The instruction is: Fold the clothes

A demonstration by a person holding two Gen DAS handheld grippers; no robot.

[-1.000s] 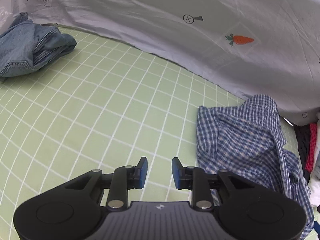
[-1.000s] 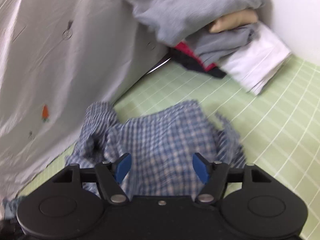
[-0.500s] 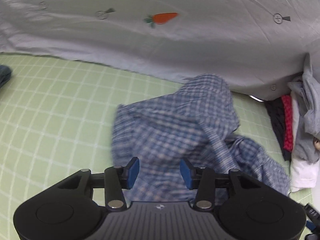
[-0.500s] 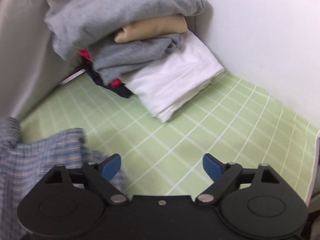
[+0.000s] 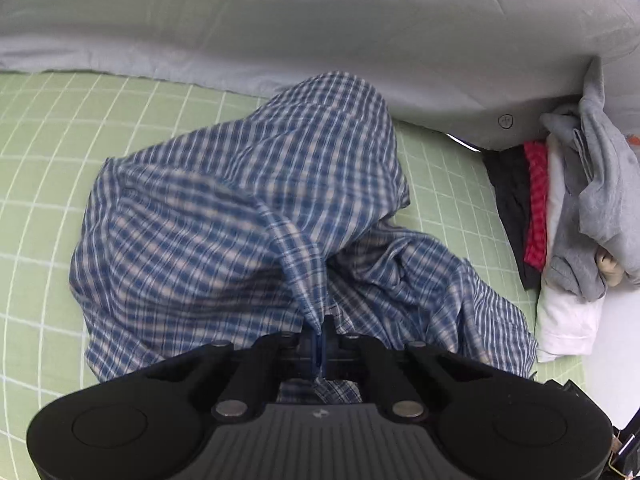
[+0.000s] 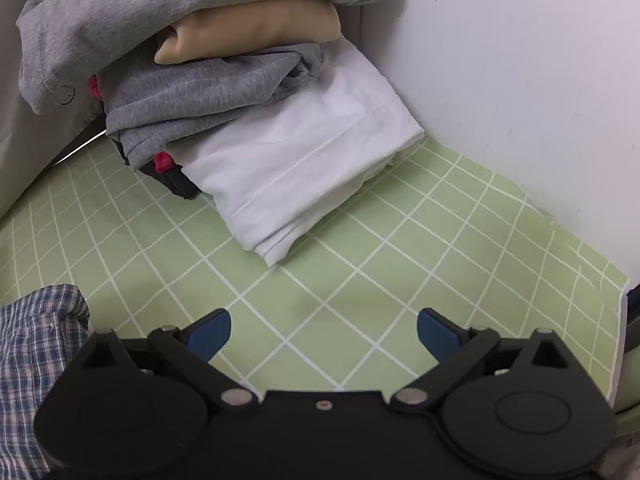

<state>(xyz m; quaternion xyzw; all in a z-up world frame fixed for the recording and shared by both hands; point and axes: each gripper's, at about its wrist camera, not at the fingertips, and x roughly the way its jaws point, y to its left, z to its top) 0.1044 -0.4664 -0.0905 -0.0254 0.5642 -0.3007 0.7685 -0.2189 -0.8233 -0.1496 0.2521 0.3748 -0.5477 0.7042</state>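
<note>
A crumpled blue-and-white checked shirt (image 5: 240, 208) lies on the green gridded sheet (image 5: 36, 152). My left gripper (image 5: 319, 338) is shut on a raised fold of the checked shirt at its near edge. A corner of the same shirt (image 6: 36, 344) shows at the lower left of the right wrist view. My right gripper (image 6: 324, 330) is open and empty above bare green sheet (image 6: 400, 264), to the right of the shirt.
A stack of folded clothes (image 6: 224, 92), grey, tan, red, black and white, sits against the white wall (image 6: 520, 60) at the right; it also shows in the left wrist view (image 5: 572, 216). A grey blanket with carrot prints (image 5: 320, 28) runs along the far side.
My left gripper moved onto the checked shirt and shut on a fold of it. My right gripper swung right, away from the shirt toward the clothes stack, and stayed open.
</note>
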